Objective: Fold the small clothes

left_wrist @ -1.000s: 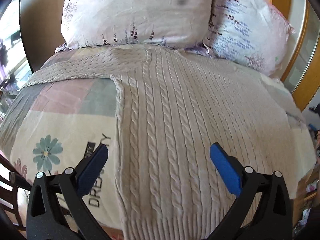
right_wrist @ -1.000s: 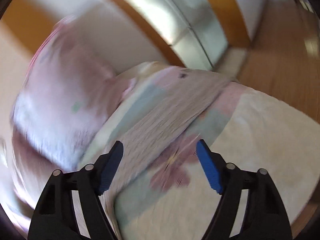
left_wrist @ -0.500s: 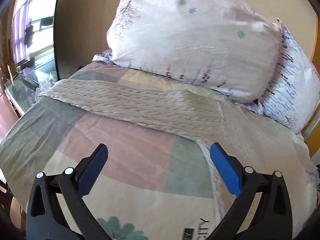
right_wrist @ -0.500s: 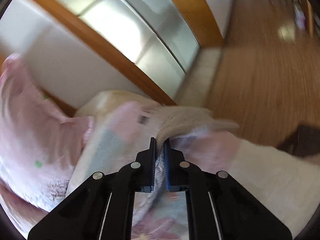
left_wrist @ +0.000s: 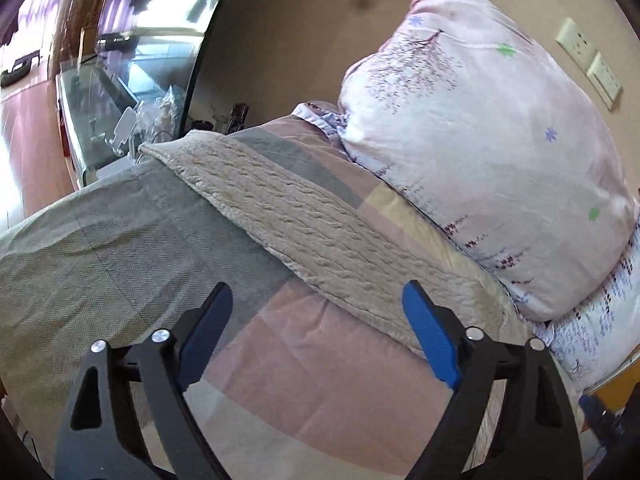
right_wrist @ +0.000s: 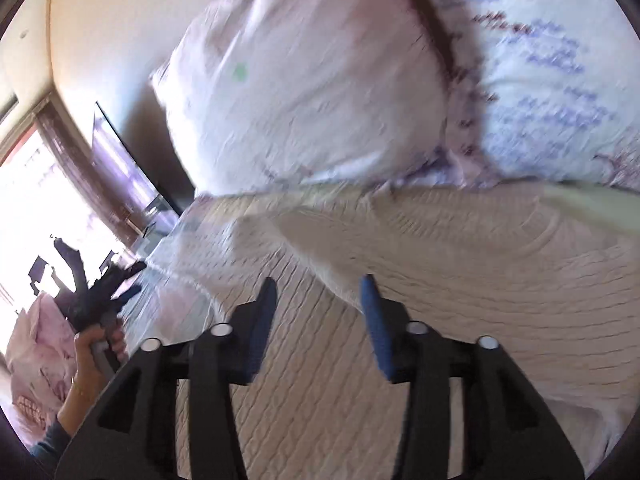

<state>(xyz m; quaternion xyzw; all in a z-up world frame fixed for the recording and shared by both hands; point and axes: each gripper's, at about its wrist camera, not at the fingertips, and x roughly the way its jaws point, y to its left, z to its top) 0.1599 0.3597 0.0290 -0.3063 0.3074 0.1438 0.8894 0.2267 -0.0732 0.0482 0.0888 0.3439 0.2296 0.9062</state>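
Observation:
A beige cable-knit sweater lies spread on the bed. In the left wrist view its left sleeve (left_wrist: 304, 224) stretches out flat toward the bed's far left corner. My left gripper (left_wrist: 316, 312) is open and empty, just above the quilt in front of that sleeve. In the right wrist view the sweater's body (right_wrist: 460, 280) fills the bed, with a sleeve folded across it just past the fingertips. My right gripper (right_wrist: 318, 292) is open and empty above the sweater. The left gripper also shows in the right wrist view (right_wrist: 96, 292), held in a hand. The right wrist view is motion-blurred.
Two floral pillows (left_wrist: 480, 140) (right_wrist: 552, 68) stand against the wall at the bed's head. A patchwork quilt (left_wrist: 100, 248) covers the bed. A glass-topped side table (left_wrist: 100, 120) with small items stands beyond the bed's left corner. A wall socket (left_wrist: 576, 44) is above the pillow.
My right gripper was shut on the right sleeve, carried it over the sweater's body, and has now opened and let go. My left gripper swung left from the sweater's body to the left sleeve.

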